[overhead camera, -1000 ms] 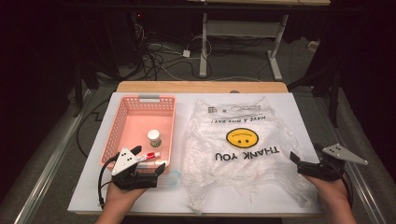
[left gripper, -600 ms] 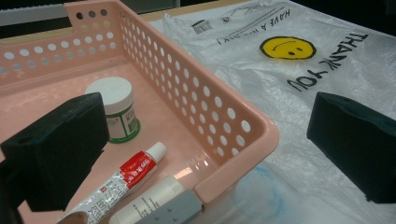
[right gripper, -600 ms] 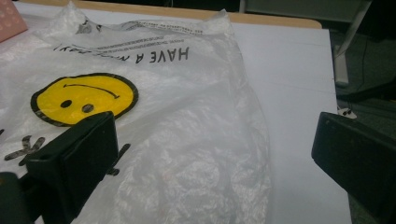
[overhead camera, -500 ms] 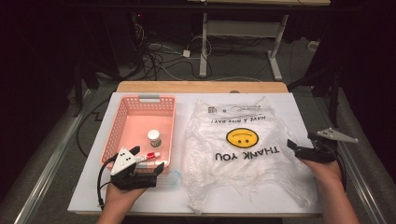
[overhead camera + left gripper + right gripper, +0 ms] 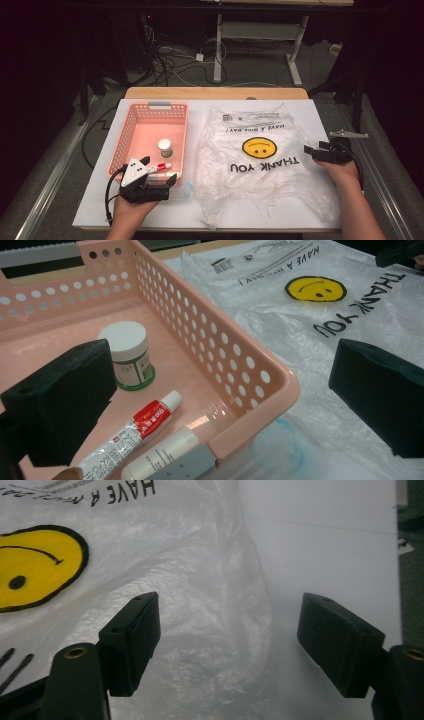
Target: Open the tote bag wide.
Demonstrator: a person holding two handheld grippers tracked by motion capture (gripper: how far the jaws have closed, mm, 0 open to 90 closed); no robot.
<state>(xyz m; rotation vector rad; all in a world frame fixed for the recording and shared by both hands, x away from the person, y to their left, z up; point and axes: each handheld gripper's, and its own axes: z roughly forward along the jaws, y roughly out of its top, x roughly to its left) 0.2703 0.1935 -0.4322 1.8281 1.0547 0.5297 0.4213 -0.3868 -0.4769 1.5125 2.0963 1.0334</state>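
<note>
Pink basket (image 5: pixel 131 131) beside plastic bag (image 5: pixel 260 175); left gripper (image 5: pixel 220 405) jaws apart at basket corner, right gripper (image 5: pixel 227 645) jaws apart over bag edge

The left gripper (image 5: pixel 161 181) sits low near the table's near edge, toward its left corner, held in the left hand (image 5: pixel 131 207), jaws spread wide with nothing between them. The right gripper (image 5: pixel 316 151) is by the table's right edge, in the right hand (image 5: pixel 342 169), jaws likewise wide apart and empty.
</note>
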